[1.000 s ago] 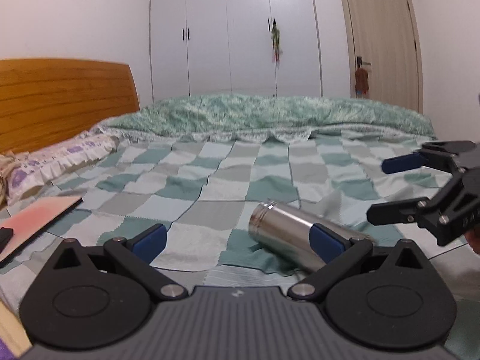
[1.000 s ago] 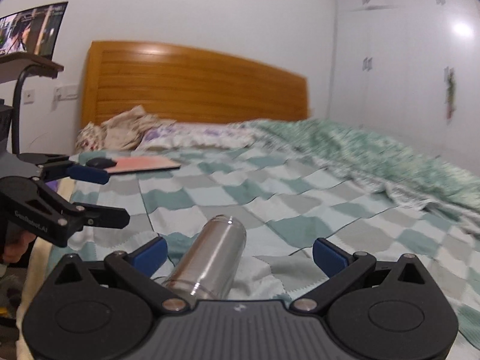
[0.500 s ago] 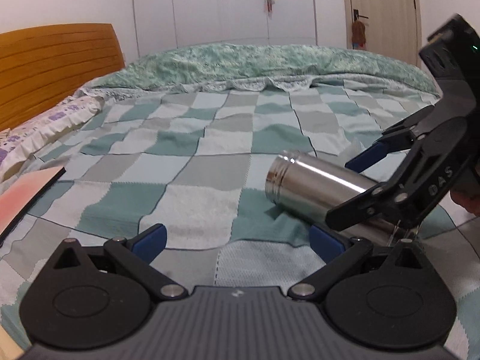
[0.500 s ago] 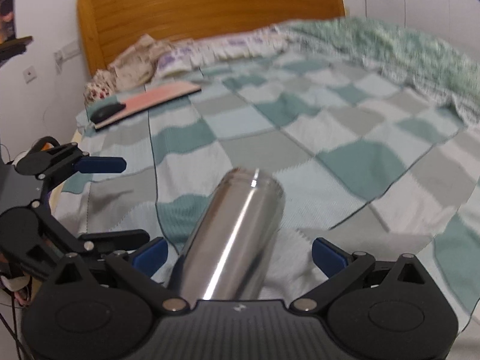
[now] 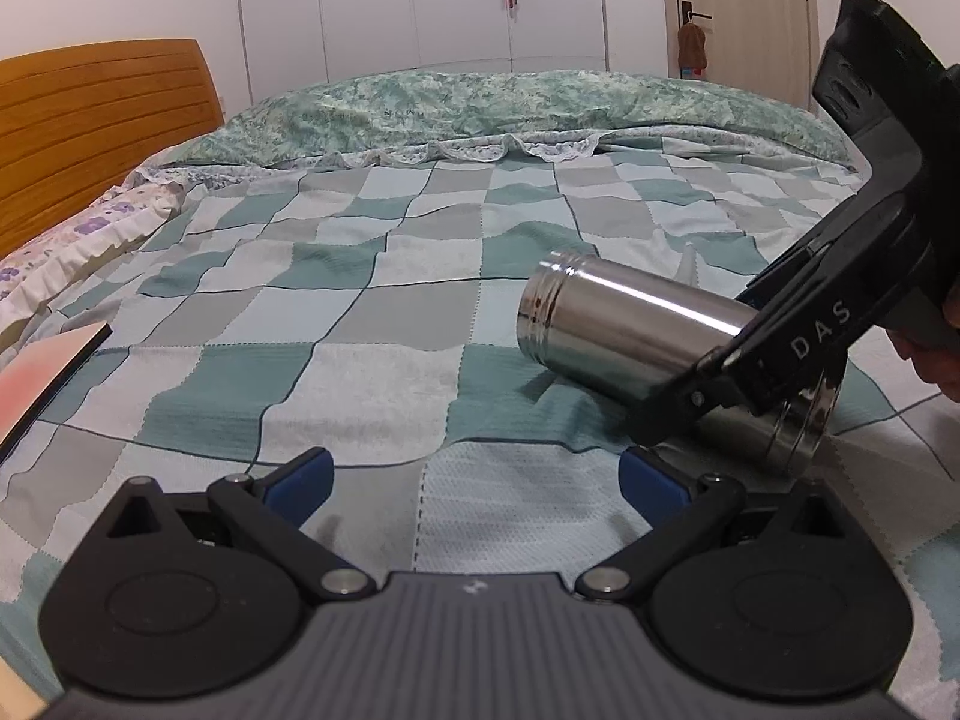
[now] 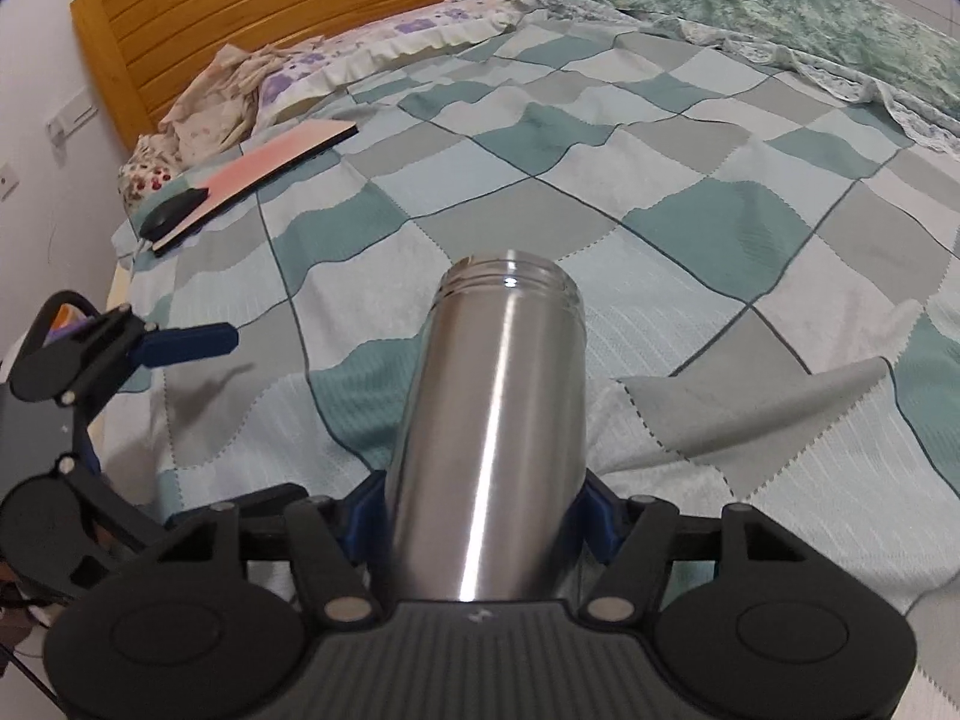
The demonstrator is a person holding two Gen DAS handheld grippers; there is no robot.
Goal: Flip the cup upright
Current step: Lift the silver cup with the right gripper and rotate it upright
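A shiny steel cup (image 6: 489, 420) lies on its side on the checked bed cover (image 6: 690, 192), its threaded mouth pointing away from the right wrist camera. My right gripper (image 6: 480, 510) is shut on the cup near its base, blue pads pressed on both sides. In the left wrist view the cup (image 5: 624, 330) lies at the right with the right gripper (image 5: 750, 378) clamped across it. My left gripper (image 5: 474, 480) is open and empty, just left of the cup; it also shows in the right wrist view (image 6: 180, 348).
A pink pad (image 6: 270, 162) with a black mouse (image 6: 174, 210) lies near the pillows and wooden headboard (image 6: 300, 6). A folded green quilt (image 5: 510, 102) lies across the far side. A corner of the cover is turned up (image 6: 780, 402) right of the cup.
My right gripper has moved in around the cup and closed on it. The left gripper has stayed open and shifted slightly left of the cup.
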